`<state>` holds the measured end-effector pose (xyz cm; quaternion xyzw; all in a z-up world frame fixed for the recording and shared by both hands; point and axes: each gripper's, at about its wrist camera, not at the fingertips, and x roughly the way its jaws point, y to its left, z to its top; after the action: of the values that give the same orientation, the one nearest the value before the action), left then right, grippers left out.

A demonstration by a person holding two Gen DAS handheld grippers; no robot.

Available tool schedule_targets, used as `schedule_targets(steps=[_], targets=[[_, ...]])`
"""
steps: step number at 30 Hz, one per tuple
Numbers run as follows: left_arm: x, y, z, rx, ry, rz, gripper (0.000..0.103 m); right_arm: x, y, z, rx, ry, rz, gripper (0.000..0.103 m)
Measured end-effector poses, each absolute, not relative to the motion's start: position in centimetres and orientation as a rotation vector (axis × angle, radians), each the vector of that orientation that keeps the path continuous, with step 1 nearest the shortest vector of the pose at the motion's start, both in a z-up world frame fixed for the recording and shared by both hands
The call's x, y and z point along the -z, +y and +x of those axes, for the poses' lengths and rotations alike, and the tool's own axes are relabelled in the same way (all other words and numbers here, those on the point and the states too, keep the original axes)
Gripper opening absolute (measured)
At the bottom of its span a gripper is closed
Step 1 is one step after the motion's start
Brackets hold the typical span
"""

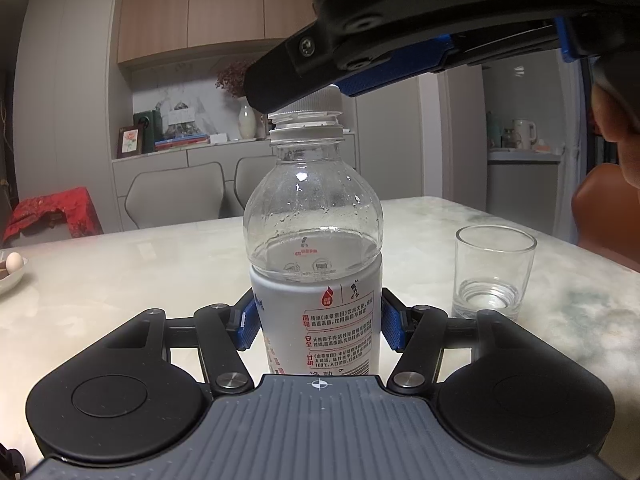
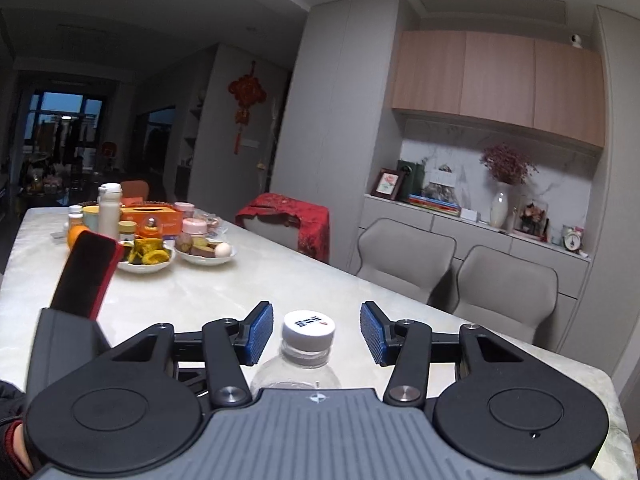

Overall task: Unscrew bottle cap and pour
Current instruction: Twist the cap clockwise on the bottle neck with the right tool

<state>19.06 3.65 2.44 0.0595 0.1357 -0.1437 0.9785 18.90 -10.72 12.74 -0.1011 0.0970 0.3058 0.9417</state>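
The water bottle (image 1: 314, 264) stood upright on the marble table (image 1: 160, 272), its labelled lower body clamped between the blue pads of the left gripper (image 1: 316, 328). The white cap (image 2: 308, 331) was on the neck. In the left wrist view it looked tilted and raised a little, with bare thread below it, so I judged it partly loosened but not off. How many turns were left couldn't be told.

The right gripper (image 2: 316, 334) sat at cap height, straddling the cap, jaws apart. A clear gap showed on each side between the pads and the cap, so nothing was held there. No earlier picture to compare, so this read as either a re-grip between twists or a first approach; couldn't tell which.

An empty drinking glass (image 1: 494, 274) stood just to the bottle's right, near but not touching, no liquid in it. The bottle was still roughly two thirds full. Pouring had not started.

Farther from the bottle, toward the far end of the table, were bowls of food (image 2: 146, 258) and a few jars, well apart from the work area.

Left to do, by my judgement: close on the cap, finish unscrewing, lift it off, tip the bottle into the glass.
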Motion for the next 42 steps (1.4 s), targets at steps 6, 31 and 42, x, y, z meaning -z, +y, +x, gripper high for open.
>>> schedule_targets(steps=[6,31,42], targets=[[-2.4,3.5,19.0,0.289,0.272,0.123,0.059,-12.7,-11.1,19.4,-0.681,0.233,-0.184,0.032],[-2.4,3.6,19.4,0.290,0.269,0.134,0.059,-12.8,-14.5,22.6,-0.979,0.276,-0.080,0.032],[-2.4,3.7,19.3,0.291,0.269,0.135,0.059,-13.0,-14.2,22.4,-0.970,0.263,-0.110,0.042]])
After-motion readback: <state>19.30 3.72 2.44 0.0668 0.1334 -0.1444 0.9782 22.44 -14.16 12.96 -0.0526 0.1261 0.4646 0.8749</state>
